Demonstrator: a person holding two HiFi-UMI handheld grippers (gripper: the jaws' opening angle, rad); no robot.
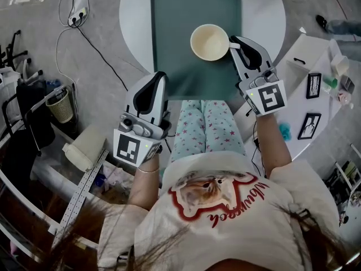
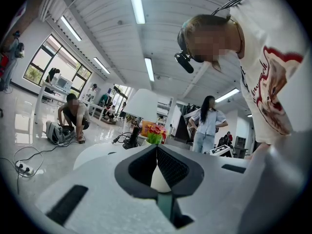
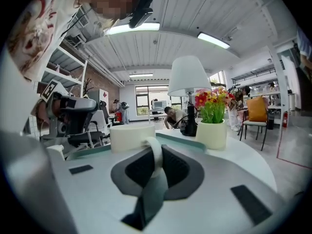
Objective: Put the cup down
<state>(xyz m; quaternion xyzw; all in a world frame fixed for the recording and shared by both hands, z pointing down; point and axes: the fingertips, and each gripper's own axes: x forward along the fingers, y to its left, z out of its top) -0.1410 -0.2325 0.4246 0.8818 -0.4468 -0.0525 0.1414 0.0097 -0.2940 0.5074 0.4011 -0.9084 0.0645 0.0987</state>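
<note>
Cup point(image 1: 210, 42) at the near right part of the green tray point(image 1: 169, 33), on the round white desk point(image 1: 135, 10), and the right tongs point(image 1: 234, 43) are clamped narrow on its handle point(image 3: 155, 152). From the right gripper view the cream body sits level just beyond the jaws, rim up, apparently empty. Whether the base already touches the tray, no view settles.

Left tongs point(image 1: 160, 75) hang off the desk's near edge, pinched together on nothing, well apart from the cup, so this looks like a one-handed job.

Best play here, as a judgement: lower it straight, with the rim flat, until the base is fully seated on the tray. Only then should the jaws part, enough to free the handle without dragging it sideways. After that the tongs should draw back along their own line, because a twist on the way out could tip or spin a light cup. The flower pot point(image 3: 211, 133) stands well apart at the far side, no obstacle.
</note>
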